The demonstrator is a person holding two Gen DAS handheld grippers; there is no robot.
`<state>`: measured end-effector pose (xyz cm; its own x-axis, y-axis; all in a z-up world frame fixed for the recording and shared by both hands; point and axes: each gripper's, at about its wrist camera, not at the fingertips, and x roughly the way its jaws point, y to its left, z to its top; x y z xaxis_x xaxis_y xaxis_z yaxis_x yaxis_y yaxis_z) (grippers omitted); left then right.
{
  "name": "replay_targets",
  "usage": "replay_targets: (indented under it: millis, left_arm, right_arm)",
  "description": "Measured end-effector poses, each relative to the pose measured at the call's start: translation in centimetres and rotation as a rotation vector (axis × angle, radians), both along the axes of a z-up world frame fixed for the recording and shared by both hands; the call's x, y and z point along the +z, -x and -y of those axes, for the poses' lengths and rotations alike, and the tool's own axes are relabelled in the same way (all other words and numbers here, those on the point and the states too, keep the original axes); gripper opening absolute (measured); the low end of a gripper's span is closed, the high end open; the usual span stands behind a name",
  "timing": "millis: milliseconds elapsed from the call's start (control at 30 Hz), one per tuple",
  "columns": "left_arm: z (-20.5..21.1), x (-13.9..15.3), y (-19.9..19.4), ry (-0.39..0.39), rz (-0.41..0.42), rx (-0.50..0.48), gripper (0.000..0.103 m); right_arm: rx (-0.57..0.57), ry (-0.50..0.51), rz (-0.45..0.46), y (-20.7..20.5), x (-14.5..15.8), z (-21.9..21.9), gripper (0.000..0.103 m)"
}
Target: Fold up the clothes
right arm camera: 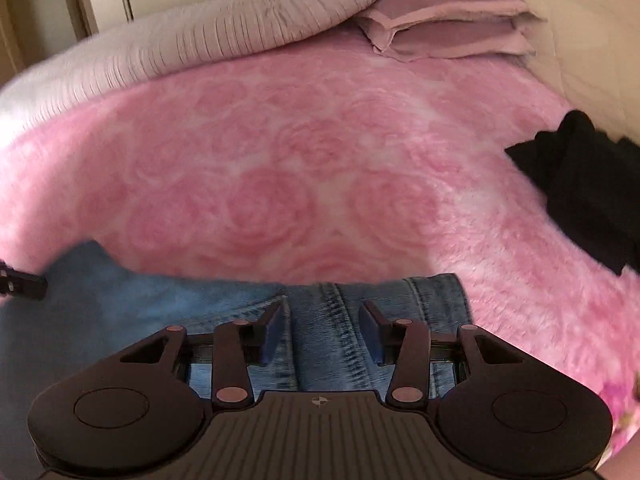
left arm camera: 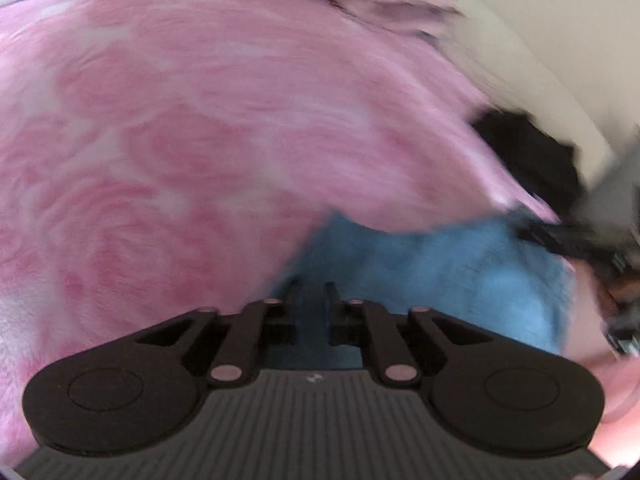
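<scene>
Blue denim jeans (right arm camera: 332, 344) lie on the near part of a pink rose-patterned fleece blanket (right arm camera: 304, 168). My right gripper (right arm camera: 325, 314) hovers open over the jeans' stitched seam, and its pads touch nothing. In the blurred left wrist view the jeans (left arm camera: 460, 272) lie under my left gripper (left arm camera: 314, 288). Its fingers stand close together, shut, over the denim's edge. Whether cloth is pinched between them I cannot tell. The left gripper's tip shows at the right wrist view's left edge. The right gripper appears as a dark blur at the left wrist view's right edge.
A black garment (right arm camera: 580, 192) lies bunched on the blanket at the right, also seen blurred as the black garment (left arm camera: 528, 156). A white ribbed quilt (right arm camera: 192, 44) and stacked mauve pillows (right arm camera: 448, 24) line the far side of the bed. A pale wall (left arm camera: 560, 40) runs along the right.
</scene>
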<state>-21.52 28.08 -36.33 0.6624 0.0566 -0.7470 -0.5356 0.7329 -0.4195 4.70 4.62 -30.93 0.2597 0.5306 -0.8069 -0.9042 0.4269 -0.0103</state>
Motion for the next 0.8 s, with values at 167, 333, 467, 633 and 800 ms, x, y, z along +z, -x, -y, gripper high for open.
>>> replay_targets:
  millis: [167,333,467,633,800]
  left_arm:
    - [-2.7,-0.3,1.7,-0.054,0.076,0.101,0.0]
    - [0.8,3.1,7.9,-0.091,0.091,0.112,0.003]
    - [5.3,3.9,13.4,-0.101,0.073,0.095,0.003]
    - [6.6,0.8,17.9,-0.135,0.091,0.113,0.002]
    - [6.2,0.7,21.1,-0.144,0.213,0.152,0.003]
  right_arm:
    - [-0.099,-0.067,-0.05,-2.3,-1.0,1.5,0.045]
    - [-0.279,-0.156,-0.064,0.4,2.3,3.9,0.045]
    - [-0.226,-0.132,-0.014,5.9,2.0,5.6,0.045]
    - [-0.235,-0.078,0.085,10.0,-3.4,7.3,0.046]
    - [-0.323,-0.238,0.08,10.7,-3.9,8.8,0.046]
